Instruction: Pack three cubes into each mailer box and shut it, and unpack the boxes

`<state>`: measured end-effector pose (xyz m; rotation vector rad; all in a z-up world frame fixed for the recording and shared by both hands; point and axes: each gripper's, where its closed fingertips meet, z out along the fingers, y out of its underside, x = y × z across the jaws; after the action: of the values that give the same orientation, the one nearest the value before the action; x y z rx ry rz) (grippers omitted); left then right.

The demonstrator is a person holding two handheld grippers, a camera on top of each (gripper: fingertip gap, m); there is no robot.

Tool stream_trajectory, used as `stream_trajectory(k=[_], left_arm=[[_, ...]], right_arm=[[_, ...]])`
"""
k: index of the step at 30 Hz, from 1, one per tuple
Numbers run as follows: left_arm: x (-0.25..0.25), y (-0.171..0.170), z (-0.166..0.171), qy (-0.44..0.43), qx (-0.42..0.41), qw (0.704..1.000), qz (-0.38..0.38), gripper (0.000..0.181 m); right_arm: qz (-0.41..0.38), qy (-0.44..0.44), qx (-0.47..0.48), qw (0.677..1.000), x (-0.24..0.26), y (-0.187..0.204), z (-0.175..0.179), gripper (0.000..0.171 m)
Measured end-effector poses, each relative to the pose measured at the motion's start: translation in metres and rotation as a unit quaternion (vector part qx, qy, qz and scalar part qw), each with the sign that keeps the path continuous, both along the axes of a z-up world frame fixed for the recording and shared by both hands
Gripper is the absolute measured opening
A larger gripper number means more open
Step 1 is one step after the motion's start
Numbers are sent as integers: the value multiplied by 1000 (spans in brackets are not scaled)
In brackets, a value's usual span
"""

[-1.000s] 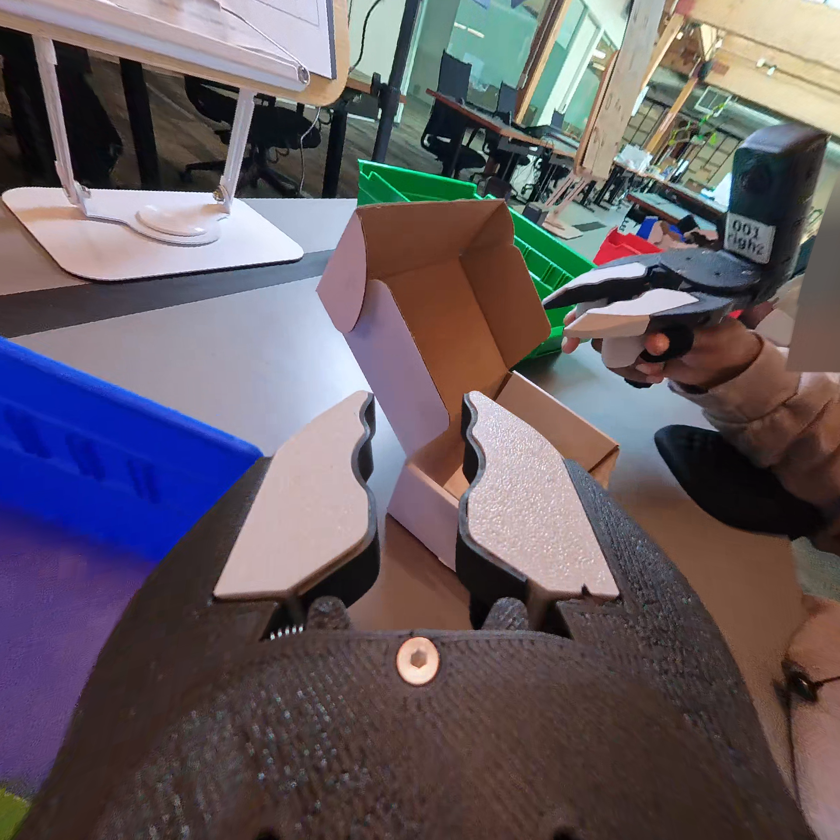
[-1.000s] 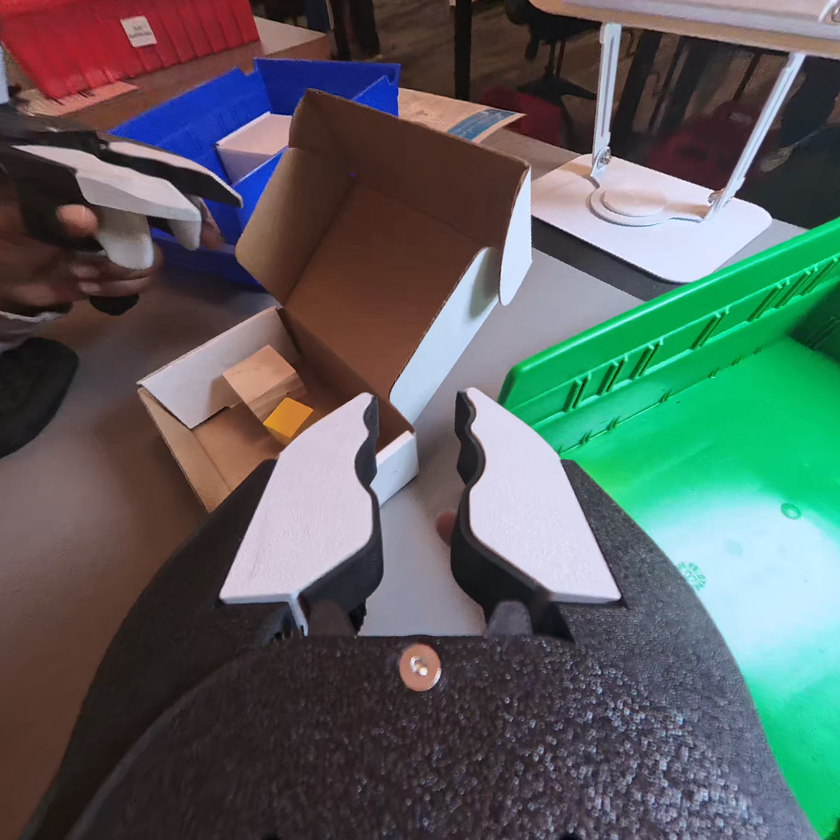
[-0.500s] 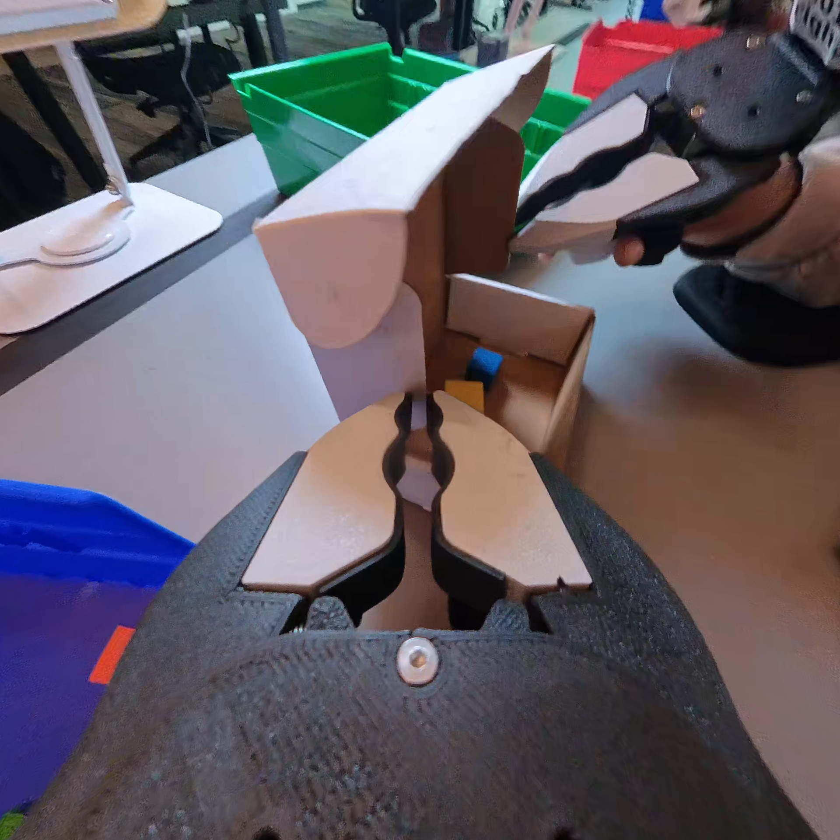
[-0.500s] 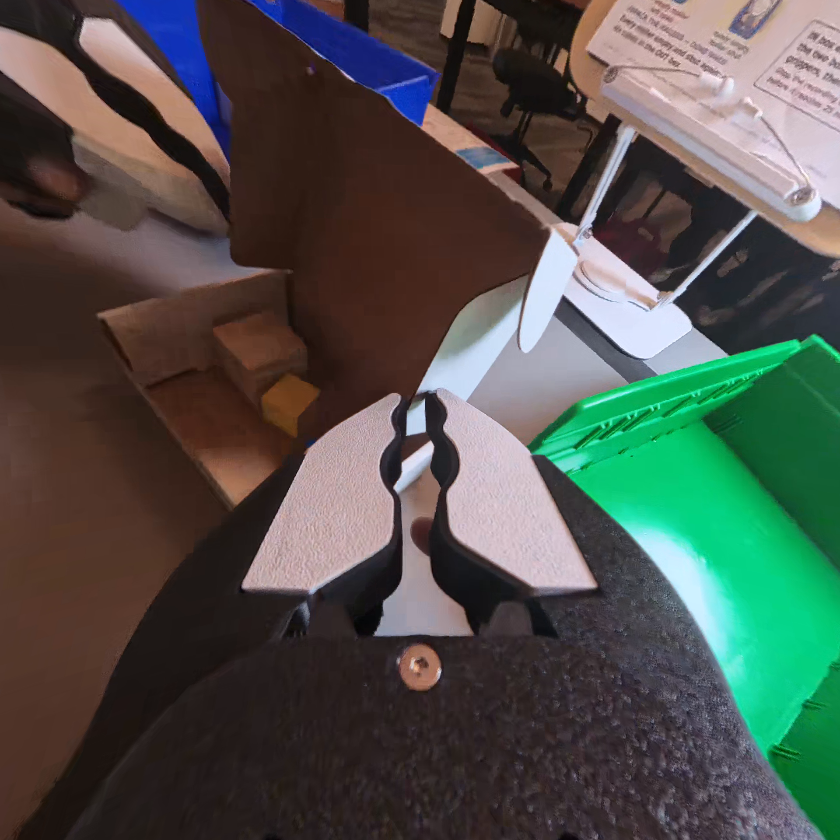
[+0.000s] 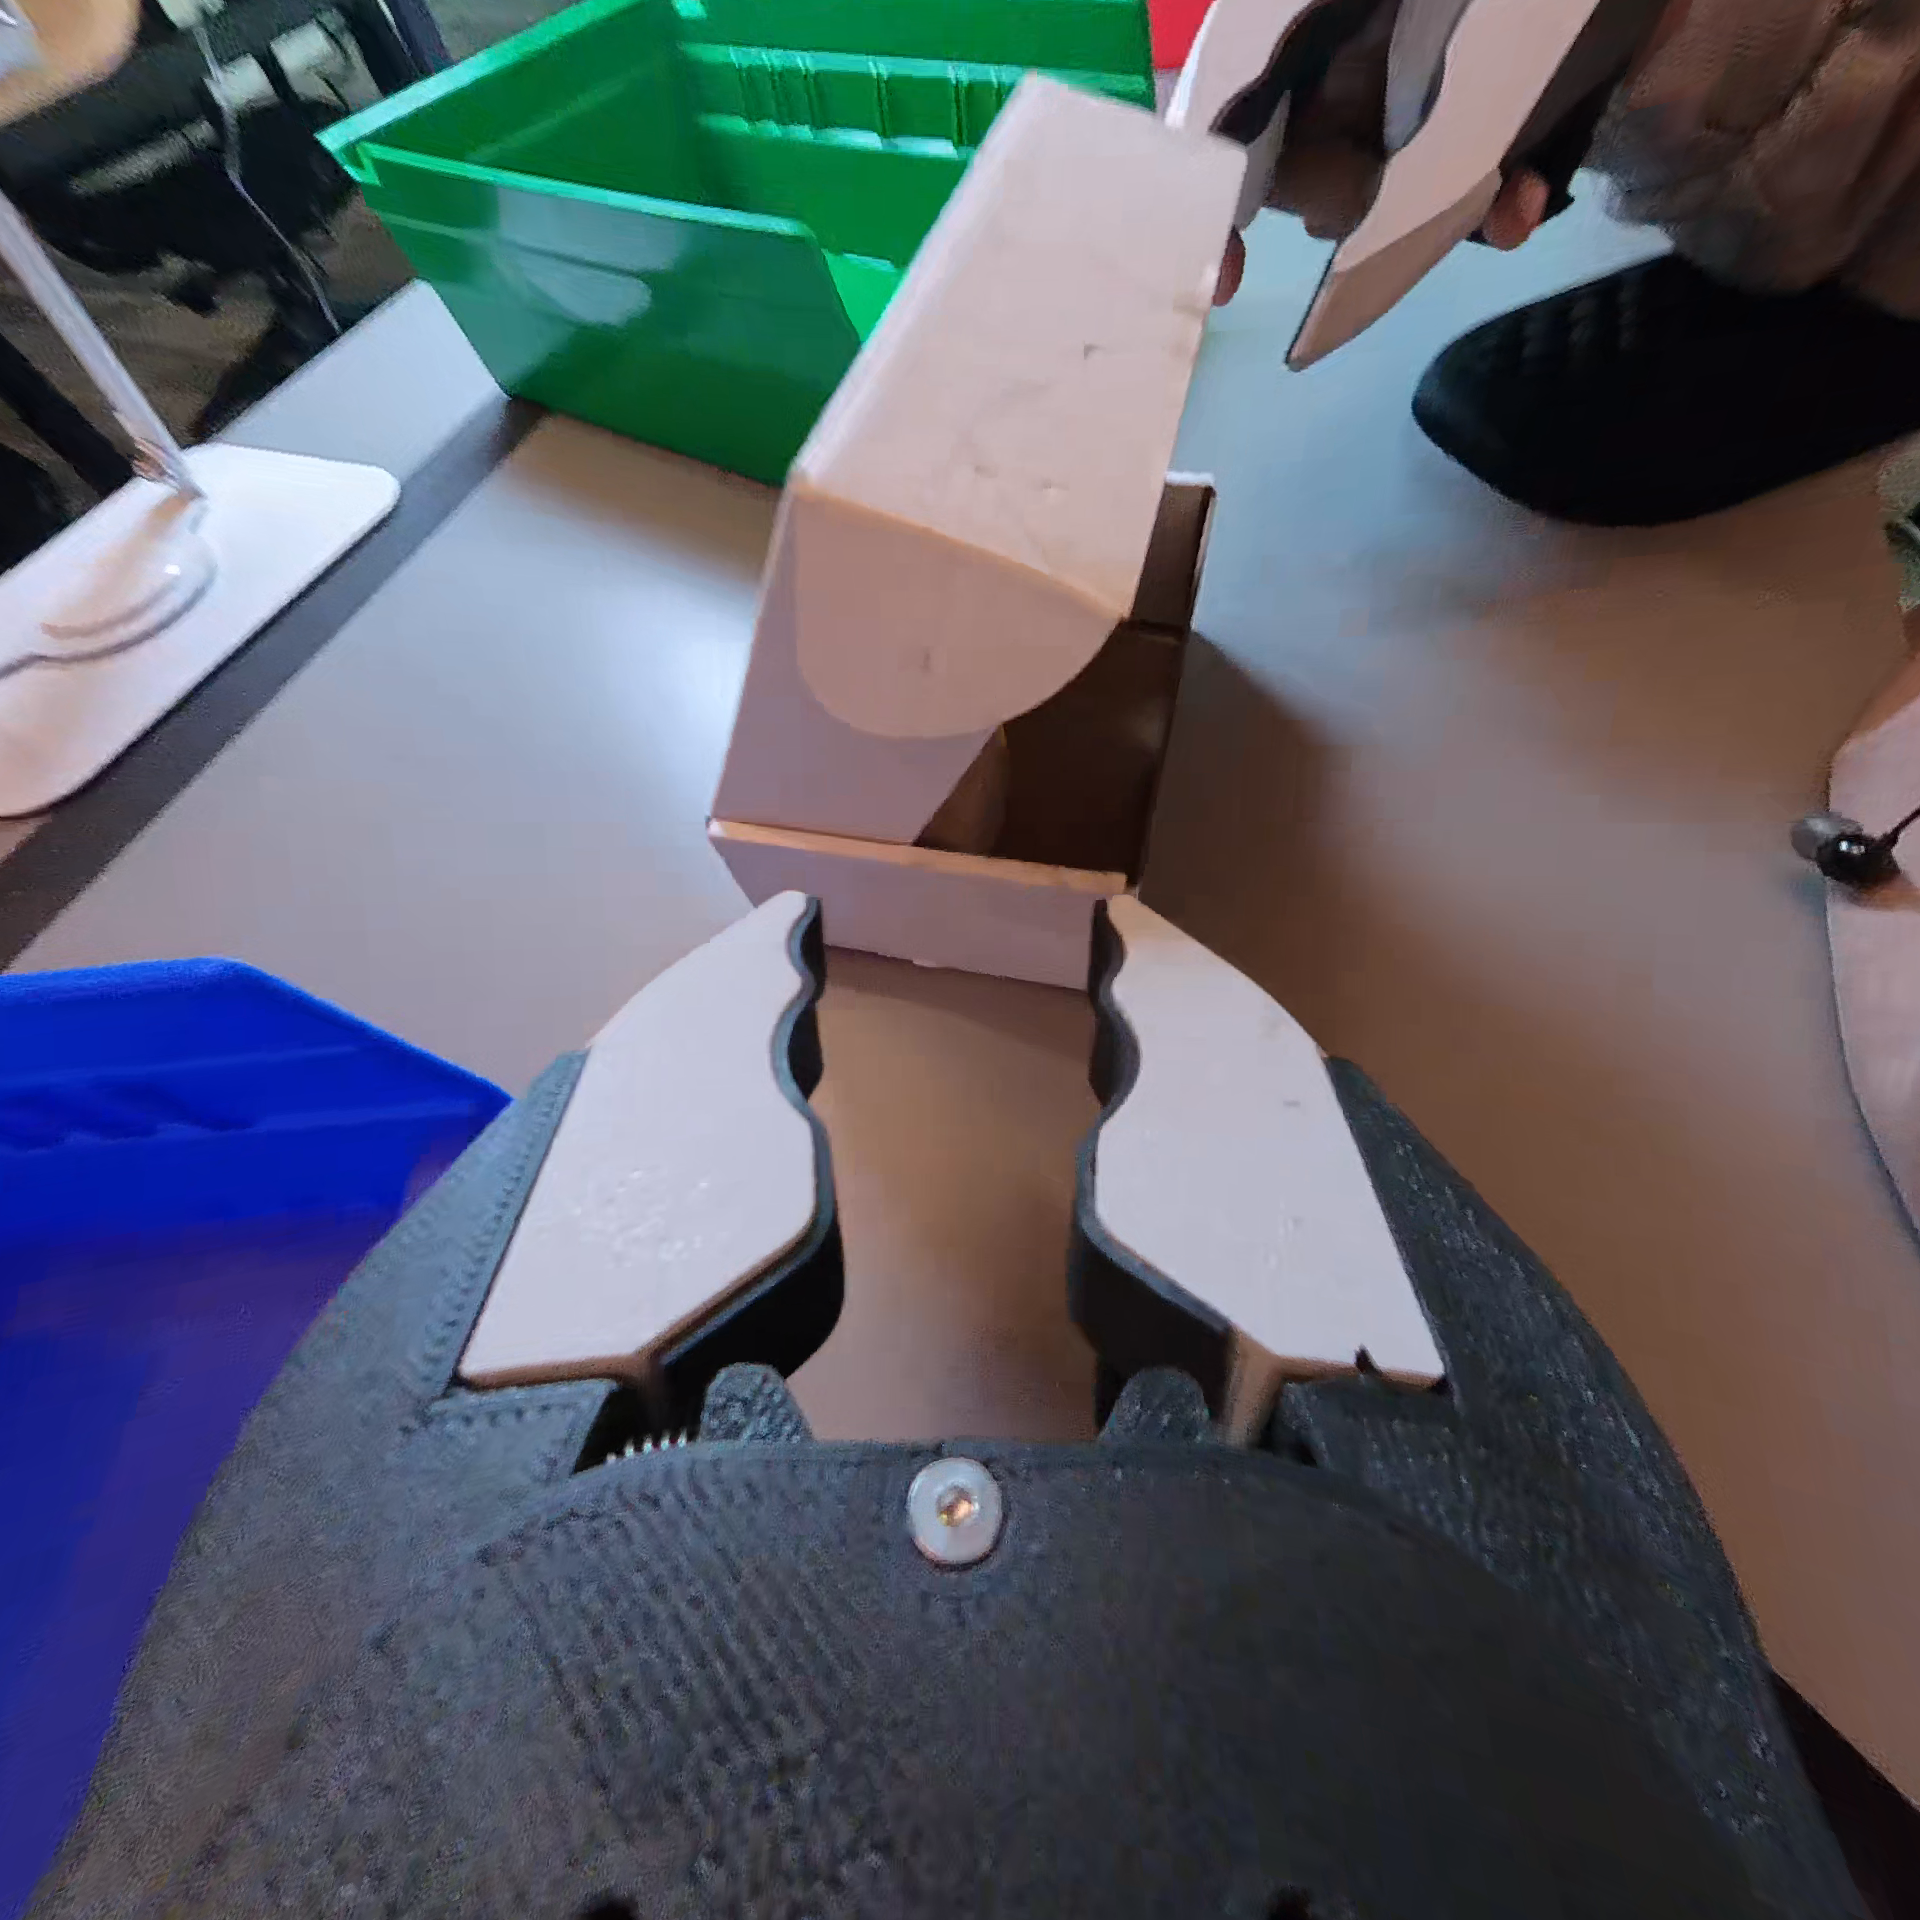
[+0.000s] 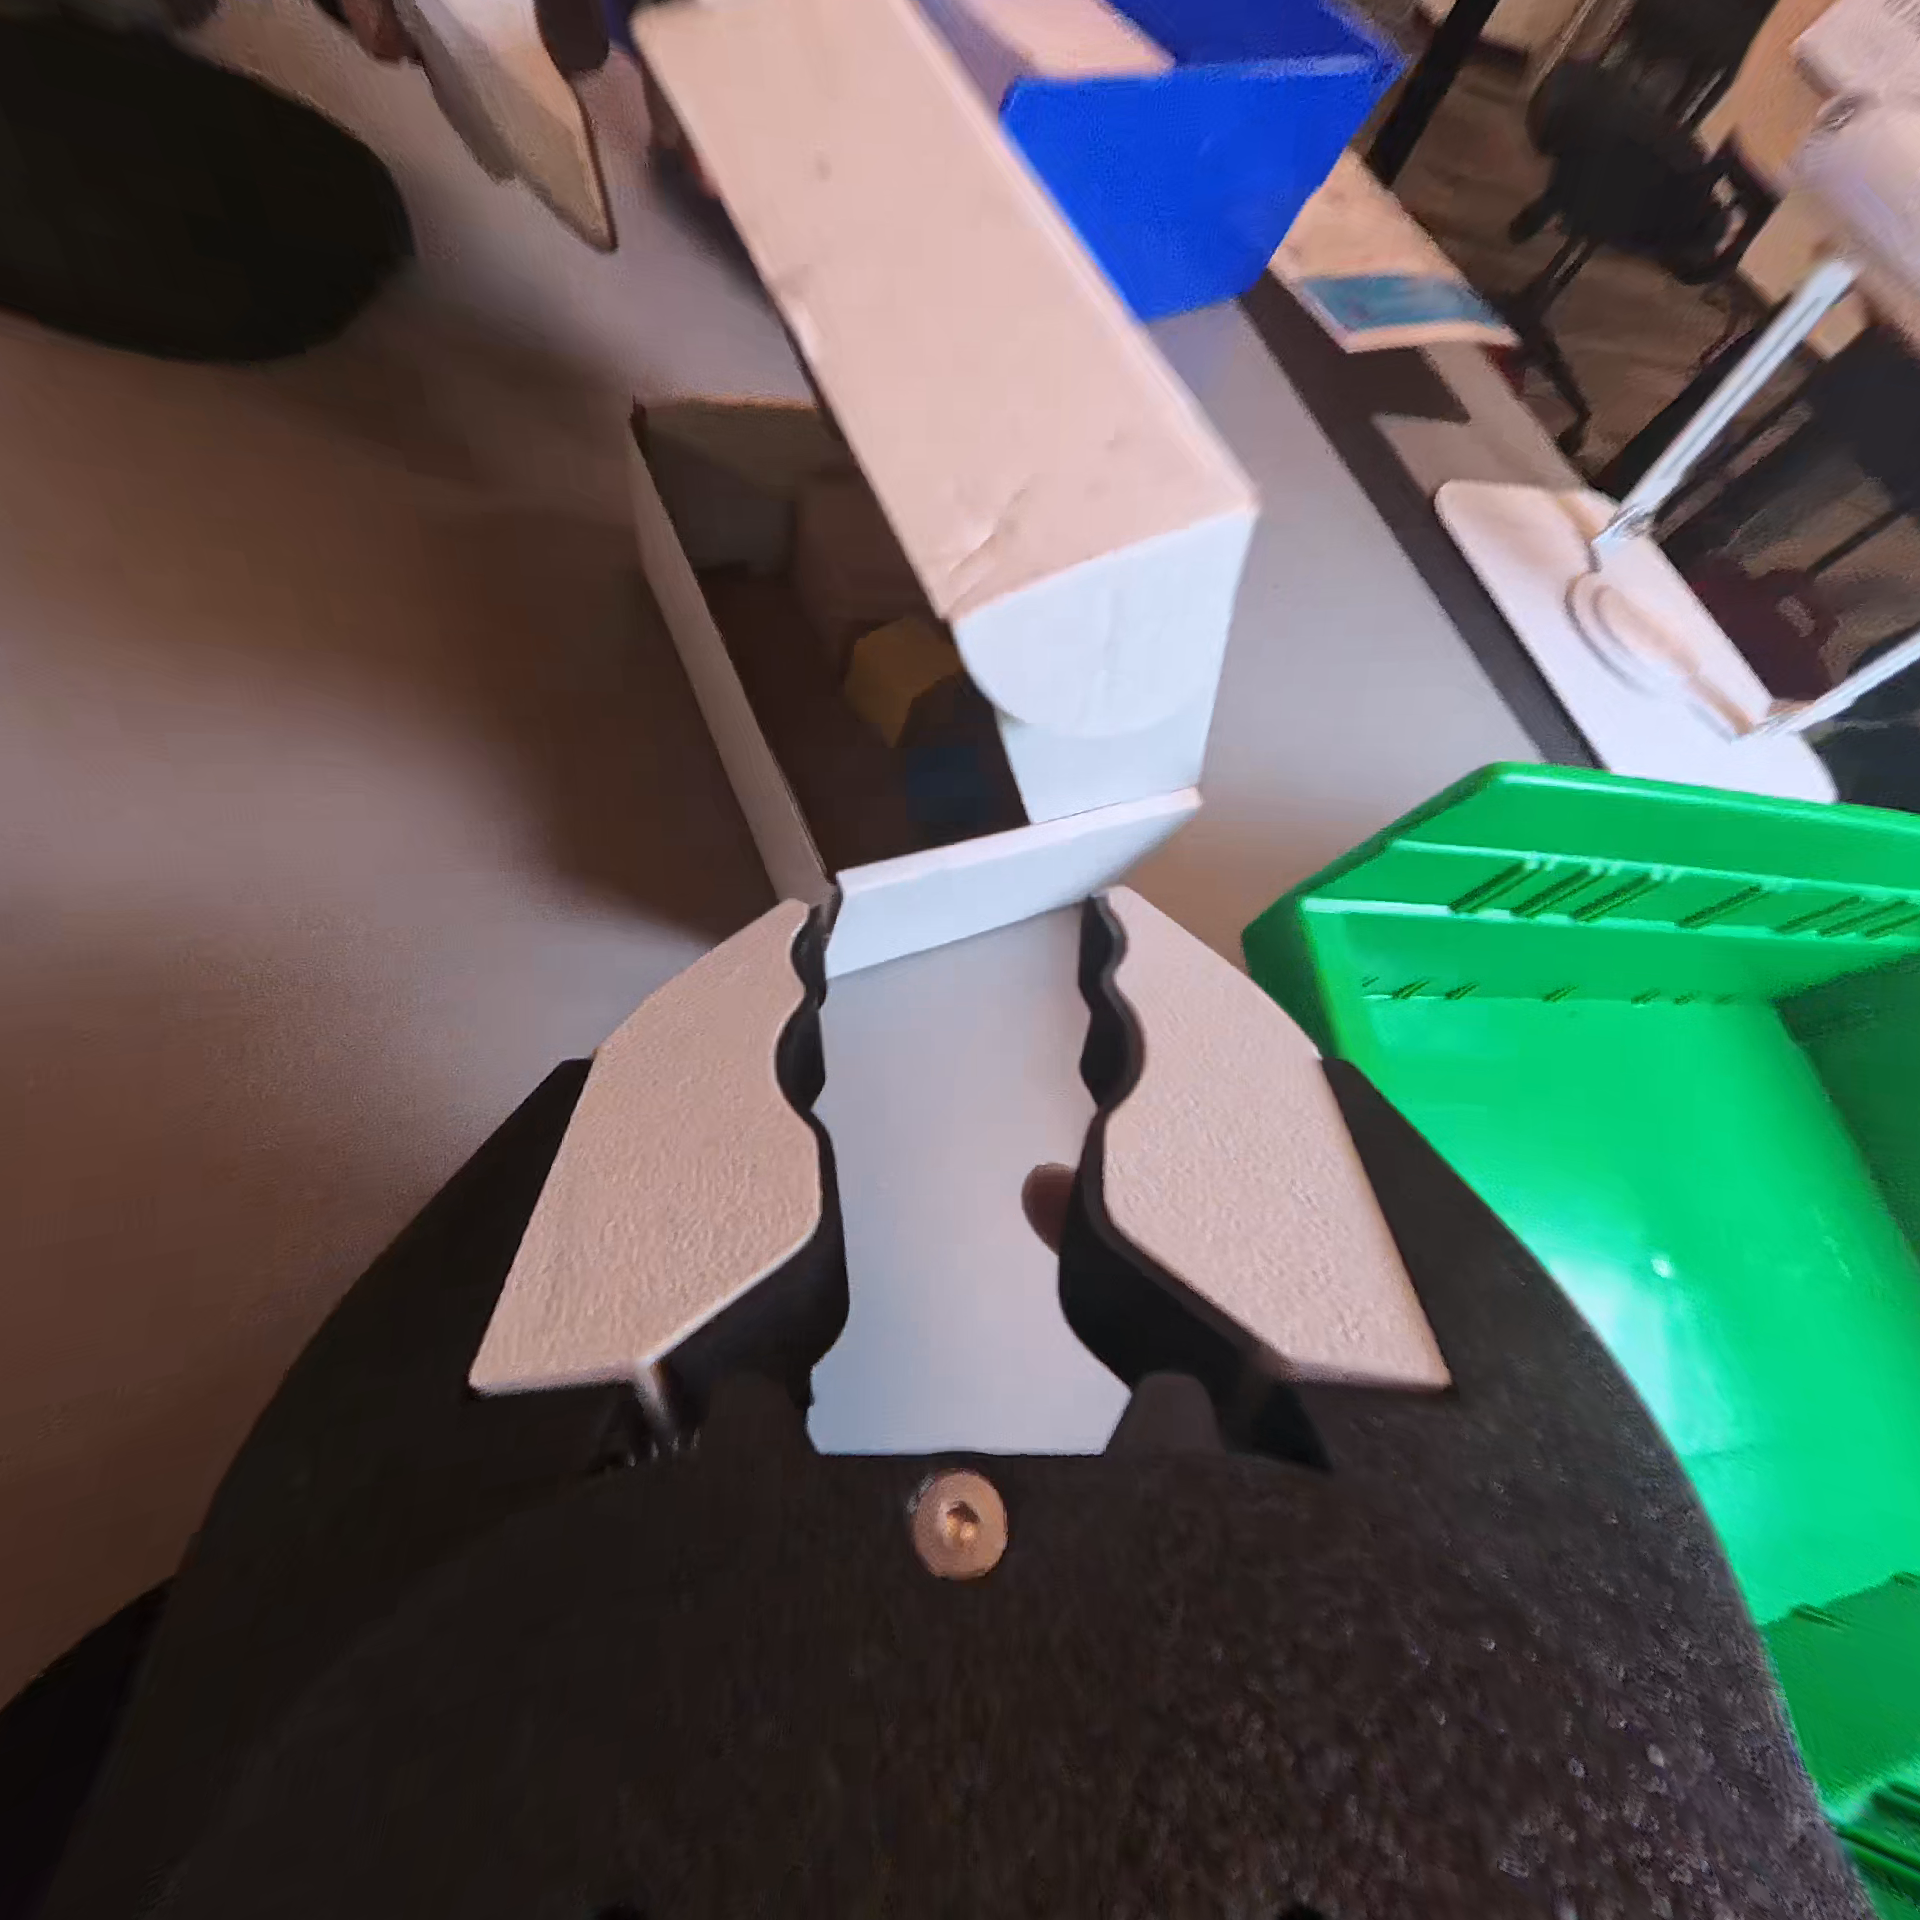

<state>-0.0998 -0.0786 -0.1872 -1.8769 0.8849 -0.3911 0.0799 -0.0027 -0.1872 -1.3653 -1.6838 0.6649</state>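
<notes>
Both grippers have let go of the box's side flaps since half a second ago, and the lid has swung down from upright to a steep slant over the base. At the bottom of the left wrist view, the left gripper holds nothing, its two fingers spread wide apart with bare tabletop showing between them. Just beyond the fingertips, at frame centre, sits the mailer box, its white end wall facing the camera and its lid tilted over the base, not yet shut; the inside is too dark to read here. A blue bin fills the lower left, a green bin stands at the upper centre behind the box, and a white stand base lies at the left edge. In the upper right corner the other gripper hangs above the lid's far end, gripped by a hand.

At the bottom of the right wrist view, the right gripper is likewise parted wide and empty, its tips just short of the box's near end wall. Through the gap under the lid a yellow cube and a blue cube show in the base. Green plastic fills the lower right, blue plastic the top centre.
</notes>
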Motion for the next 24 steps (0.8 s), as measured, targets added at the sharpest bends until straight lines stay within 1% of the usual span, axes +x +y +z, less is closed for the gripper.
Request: stream_trajectory(k=[1,2,4,6,8,9,10,12,13,14,16,18,23,24], left_arm=[[-1,3,6,-8,16,1000,5,56],[0,5,12,-7,33,999,6,63],[9,10,21,14,60,998,-13,77],[25,12,30,20,73,996,-56,86],[40,13,35,4,52,995,-90,88],[43,15,34,5,36,995,-96,88],[44,18,32,14,28,995,-96,86],[45,19,25,35,29,994,-98,78],[46,17,21,42,31,994,-100,72],[48,13,16,47,31,993,-106,70],[52,5,7,49,20,992,-117,74],[56,-4,-5,66,-4,989,-130,78],[57,-13,-38,161,-26,978,-129,81],[57,-12,-42,180,-20,976,-124,81]], right_arm=[[0,18,0,1000,0,2,9,53],[2,31,3,1000,-1,4,18,61],[15,44,28,999,-9,5,32,68],[34,47,43,997,-20,5,42,69],[57,55,25,997,-34,3,49,67],[68,48,8,997,-40,2,48,66],[75,34,-2,997,-44,1,44,65],[87,14,8,996,-46,-2,36,59],[94,4,17,995,-44,-5,31,59],[101,-7,22,995,-41,-8,27,60],[109,-26,18,994,-36,-16,18,61],[117,-63,17,991,-30,-24,3,62],[114,-142,56,982,-23,-31,-33,65],[112,-154,65,979,-23,-31,-40,66]])
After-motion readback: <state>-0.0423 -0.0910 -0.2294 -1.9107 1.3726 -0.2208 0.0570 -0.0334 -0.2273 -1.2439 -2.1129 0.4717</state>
